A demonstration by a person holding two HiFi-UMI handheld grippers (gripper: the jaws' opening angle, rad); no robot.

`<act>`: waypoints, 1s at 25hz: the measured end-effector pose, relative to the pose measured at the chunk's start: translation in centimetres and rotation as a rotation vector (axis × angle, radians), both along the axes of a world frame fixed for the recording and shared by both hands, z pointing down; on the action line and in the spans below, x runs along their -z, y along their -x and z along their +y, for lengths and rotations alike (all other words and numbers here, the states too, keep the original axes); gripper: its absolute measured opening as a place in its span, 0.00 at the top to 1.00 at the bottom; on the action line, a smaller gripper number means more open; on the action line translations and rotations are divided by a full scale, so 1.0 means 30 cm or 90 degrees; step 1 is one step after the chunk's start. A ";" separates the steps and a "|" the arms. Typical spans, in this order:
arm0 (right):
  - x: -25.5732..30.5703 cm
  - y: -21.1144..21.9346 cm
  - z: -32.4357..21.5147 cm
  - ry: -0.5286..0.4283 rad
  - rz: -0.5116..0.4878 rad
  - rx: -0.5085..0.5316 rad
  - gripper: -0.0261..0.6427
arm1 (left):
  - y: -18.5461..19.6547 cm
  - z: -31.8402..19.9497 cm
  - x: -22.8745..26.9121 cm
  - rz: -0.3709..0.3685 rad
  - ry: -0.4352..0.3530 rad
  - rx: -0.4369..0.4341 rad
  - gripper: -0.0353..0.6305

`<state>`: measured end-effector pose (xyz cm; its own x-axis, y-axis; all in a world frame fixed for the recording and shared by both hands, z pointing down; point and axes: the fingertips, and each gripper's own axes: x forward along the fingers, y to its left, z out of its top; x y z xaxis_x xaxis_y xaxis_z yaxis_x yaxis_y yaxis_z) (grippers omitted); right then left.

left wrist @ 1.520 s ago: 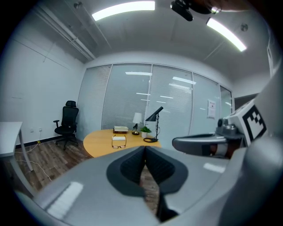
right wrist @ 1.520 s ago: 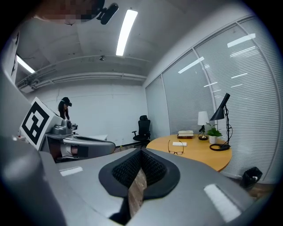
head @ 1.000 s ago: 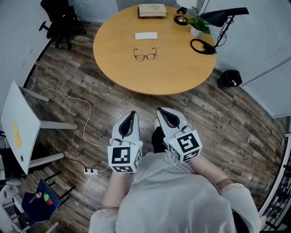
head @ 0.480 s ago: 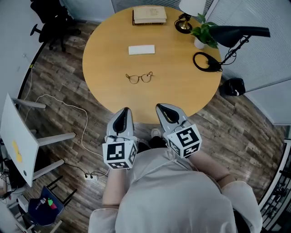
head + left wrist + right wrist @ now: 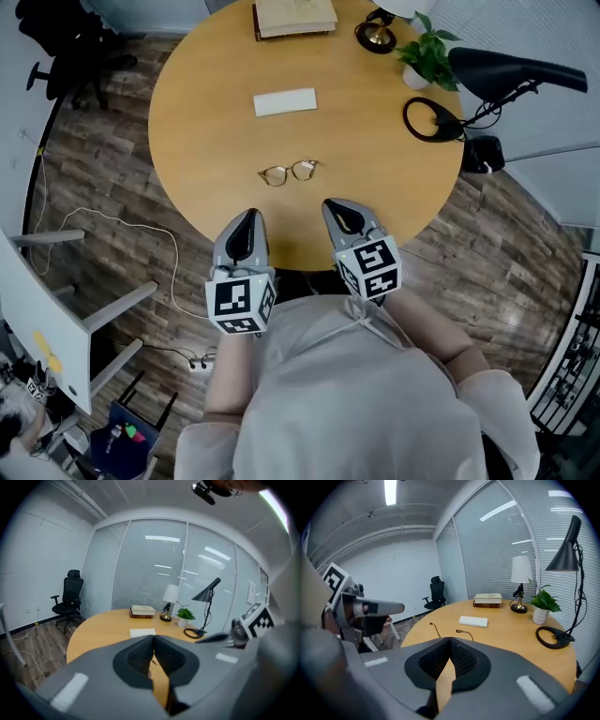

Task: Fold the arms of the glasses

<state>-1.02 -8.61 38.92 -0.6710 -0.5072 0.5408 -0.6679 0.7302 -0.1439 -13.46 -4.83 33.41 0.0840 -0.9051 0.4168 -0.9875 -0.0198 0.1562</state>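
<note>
A pair of thin-framed glasses (image 5: 289, 172) lies on the round wooden table (image 5: 206, 141), a little in from its near edge. Its two arms (image 5: 465, 633) are unfolded and show just above the jaws in the right gripper view. My left gripper (image 5: 247, 217) and right gripper (image 5: 337, 207) hover side by side over the table's near edge, short of the glasses. Both are shut with nothing in them. In the left gripper view the jaws (image 5: 153, 641) hide the glasses.
A white flat case (image 5: 284, 101) lies beyond the glasses, and a book (image 5: 294, 17) sits at the far edge. A small lamp base (image 5: 375, 36), a potted plant (image 5: 427, 58) and a black desk lamp (image 5: 516, 70) stand at the right. An office chair (image 5: 70, 47) is at far left.
The person has stepped up to the table. Both grippers, formerly over the floor, now reach the table's near edge, and the glasses are much closer. Both stay shut.
</note>
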 end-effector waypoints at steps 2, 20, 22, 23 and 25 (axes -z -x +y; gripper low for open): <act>-0.068 0.020 -0.041 0.004 0.036 -0.009 0.96 | 0.027 -0.050 -0.027 0.010 0.007 -0.019 0.94; -0.528 0.115 -0.274 0.056 0.156 -0.025 0.96 | 0.074 -0.337 -0.310 0.100 0.023 -0.124 0.94; -0.543 0.115 -0.283 0.067 0.155 -0.029 0.96 | 0.075 -0.354 -0.314 0.106 0.018 -0.133 0.94; -0.548 0.116 -0.284 0.074 0.152 -0.032 0.96 | 0.077 -0.358 -0.319 0.107 0.019 -0.134 0.94; -0.560 0.115 -0.284 0.087 0.150 -0.037 0.96 | 0.080 -0.363 -0.328 0.107 0.024 -0.134 0.94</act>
<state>-4.47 -17.12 55.72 -0.4912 -0.4532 0.7439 -0.7347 0.6743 -0.0743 -15.86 -15.72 43.26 0.3392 -0.8449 0.4136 -0.9224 -0.2124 0.3227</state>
